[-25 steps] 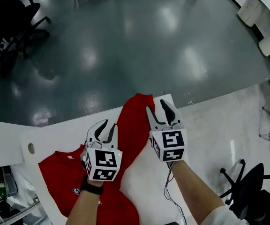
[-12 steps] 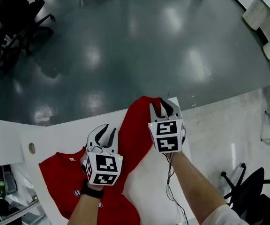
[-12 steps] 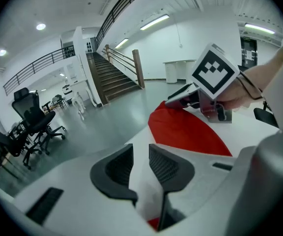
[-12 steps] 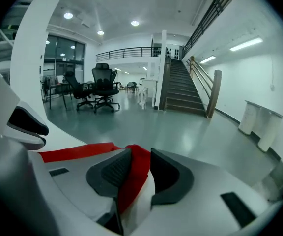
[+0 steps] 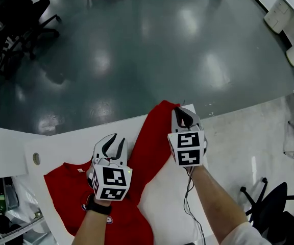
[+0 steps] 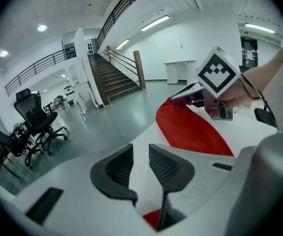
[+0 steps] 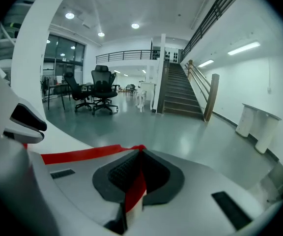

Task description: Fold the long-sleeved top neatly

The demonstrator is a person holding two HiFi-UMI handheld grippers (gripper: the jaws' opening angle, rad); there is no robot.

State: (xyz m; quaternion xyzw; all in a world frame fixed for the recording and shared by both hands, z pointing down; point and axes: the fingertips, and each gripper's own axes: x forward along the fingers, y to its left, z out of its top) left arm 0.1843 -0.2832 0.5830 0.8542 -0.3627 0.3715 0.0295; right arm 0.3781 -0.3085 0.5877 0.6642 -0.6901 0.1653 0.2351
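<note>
Currently: white bench (image 5: 60,147) carries the red top (image 5: 68,193), body at near left, its sleeve (image 5: 154,137) running diagonally out to the far right corner. The right hand-held gripper (image 5: 184,117) has just closed, clamped on the sleeve's far end; the left hand-held gripper (image 5: 113,144), jaws apart and empty, hovers by the shoulder.

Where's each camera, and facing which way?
Head view: on the person's head, looking steeply down at table, red top, left tongs, right tongs, both forearms.
Left gripper view: rides the open left tongs, facing across the table; right hand shows.
Right gripper view: rides the right tongs, just closed on the sleeve, facing the staircase; no body shows.
Shared: both gripper views show staircase and red top.
</note>
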